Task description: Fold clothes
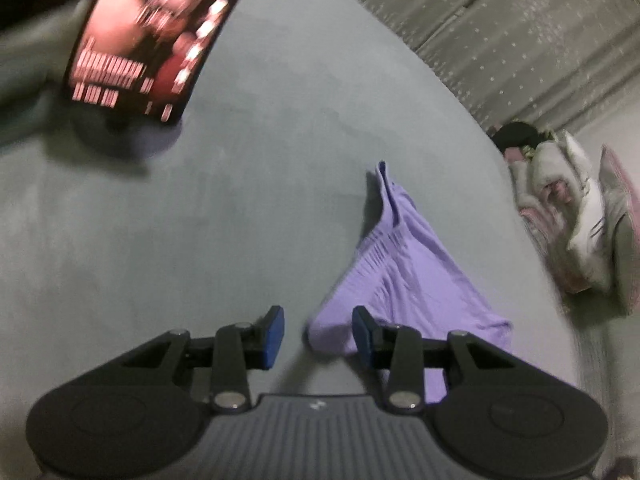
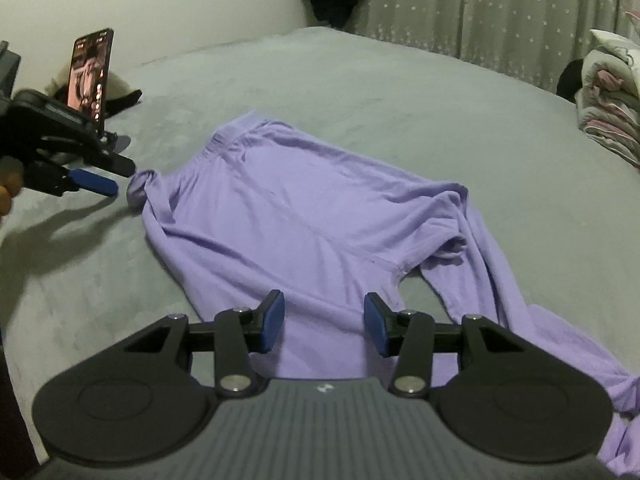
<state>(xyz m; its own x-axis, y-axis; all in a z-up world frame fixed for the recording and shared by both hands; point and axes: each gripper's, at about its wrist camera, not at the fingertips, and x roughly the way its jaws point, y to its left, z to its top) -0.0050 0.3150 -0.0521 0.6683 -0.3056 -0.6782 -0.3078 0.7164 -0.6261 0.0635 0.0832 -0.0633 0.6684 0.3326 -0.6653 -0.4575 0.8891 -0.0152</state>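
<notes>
Both grippers, left [image 1: 318, 336] and right [image 2: 324, 326], have jaws apart: purple pants [image 2: 304, 216] run lengthwise away from the right one, waistband corner just off the left one's tips.

Dim, soft-shadowed, blurry fisheye views

A grey bed [image 2: 360, 80] spreads ahead of the jaws; star-dotted curtains [image 2: 500, 12] hang beyond, folded bedding [image 2: 608, 96] far right.
</notes>
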